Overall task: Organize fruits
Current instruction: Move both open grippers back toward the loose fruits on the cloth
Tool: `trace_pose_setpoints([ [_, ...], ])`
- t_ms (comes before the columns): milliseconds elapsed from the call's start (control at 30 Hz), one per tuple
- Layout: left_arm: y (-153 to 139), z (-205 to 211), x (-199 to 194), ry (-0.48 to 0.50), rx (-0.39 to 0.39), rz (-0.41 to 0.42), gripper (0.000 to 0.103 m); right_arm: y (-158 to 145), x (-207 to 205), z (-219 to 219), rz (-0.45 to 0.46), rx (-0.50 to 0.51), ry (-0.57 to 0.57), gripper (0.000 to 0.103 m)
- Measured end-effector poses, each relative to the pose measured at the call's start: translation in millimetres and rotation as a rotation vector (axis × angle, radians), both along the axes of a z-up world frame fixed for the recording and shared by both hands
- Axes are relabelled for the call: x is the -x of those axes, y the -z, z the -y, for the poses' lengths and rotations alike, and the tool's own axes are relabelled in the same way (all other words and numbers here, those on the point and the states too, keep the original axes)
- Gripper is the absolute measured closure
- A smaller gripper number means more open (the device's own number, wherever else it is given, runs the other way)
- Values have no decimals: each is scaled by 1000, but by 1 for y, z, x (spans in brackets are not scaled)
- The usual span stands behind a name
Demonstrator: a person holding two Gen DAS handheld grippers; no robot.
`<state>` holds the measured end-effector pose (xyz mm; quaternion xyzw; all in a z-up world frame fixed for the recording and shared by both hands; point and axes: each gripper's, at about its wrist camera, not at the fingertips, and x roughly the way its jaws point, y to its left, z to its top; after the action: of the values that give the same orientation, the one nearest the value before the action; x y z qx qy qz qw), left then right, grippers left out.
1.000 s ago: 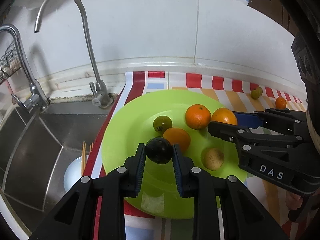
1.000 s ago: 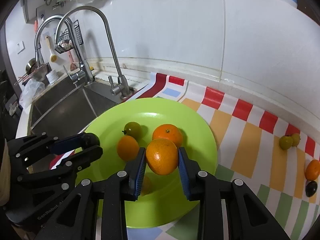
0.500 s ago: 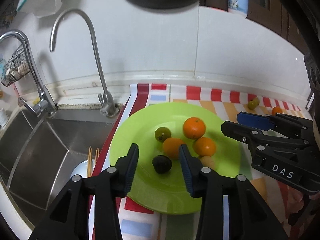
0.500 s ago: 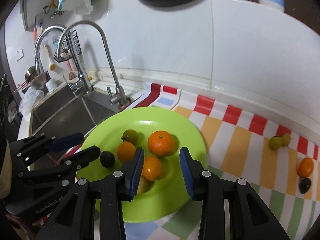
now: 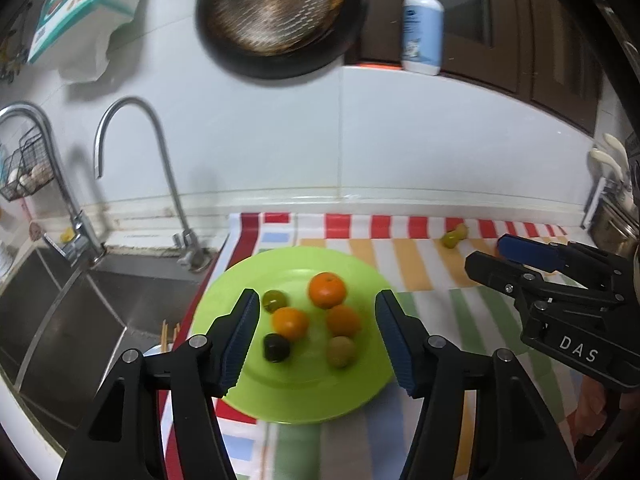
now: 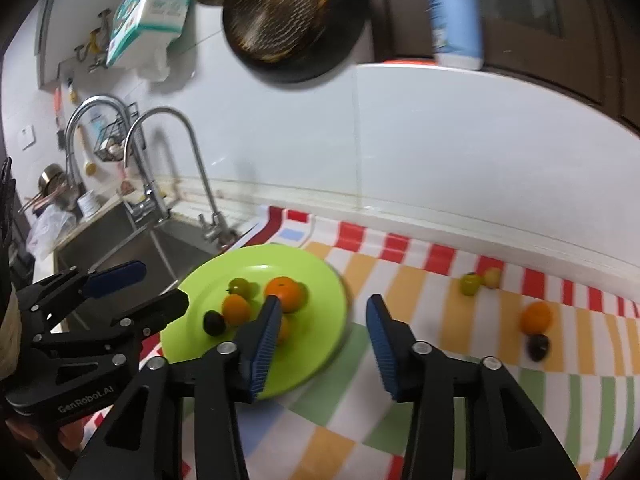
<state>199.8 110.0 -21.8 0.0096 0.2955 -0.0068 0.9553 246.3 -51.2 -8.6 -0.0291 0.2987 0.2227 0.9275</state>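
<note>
A lime-green plate [image 5: 352, 272] [image 6: 320, 280] lies on the striped cloth beside the sink. On it are several fruits: oranges [image 5: 327, 290] [image 6: 285, 293], a green fruit [image 5: 275, 300], a dark plum [image 5: 276, 347] [image 6: 214, 322] and a yellowish fruit [image 5: 341, 351]. My left gripper [image 5: 316, 336] is open and empty, raised above the plate. My right gripper [image 6: 320, 340] is open and empty, over the plate's right edge. Loose on the cloth to the right lie a green fruit [image 6: 470, 284], a yellow fruit [image 6: 493, 277], an orange [image 6: 536, 317] and a dark plum [image 6: 538, 346].
A steel sink [image 5: 80, 308] with two taps [image 5: 160, 168] lies left of the plate. Chopsticks and a white bowl [image 5: 166, 340] sit in the basin. A pan [image 5: 276, 16] and a soap bottle [image 5: 422, 20] are on the wall above. A rack stands at far right [image 5: 612, 216].
Both grippers let go of their fruit: the dark plum and an orange now lie on the plate. Both have opened wide and pulled back and up from the plate.
</note>
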Motion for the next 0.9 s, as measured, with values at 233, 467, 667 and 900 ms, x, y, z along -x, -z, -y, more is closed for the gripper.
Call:
trace_pose_setpoints([
  [233,-11,35,3,81,-26,47,37,-9,16,46,27,12,119,57],
  [467,-20,68,-4,152,-49,87,29,-16,21,86,50,14,250,48],
  [667,-24,89,-21,200,-51,109,27,-20,18,117,61,-10,362,48],
  [900,-19,107,-47,236,-61,118,27,-19,3,139,68,-12,462,48],
])
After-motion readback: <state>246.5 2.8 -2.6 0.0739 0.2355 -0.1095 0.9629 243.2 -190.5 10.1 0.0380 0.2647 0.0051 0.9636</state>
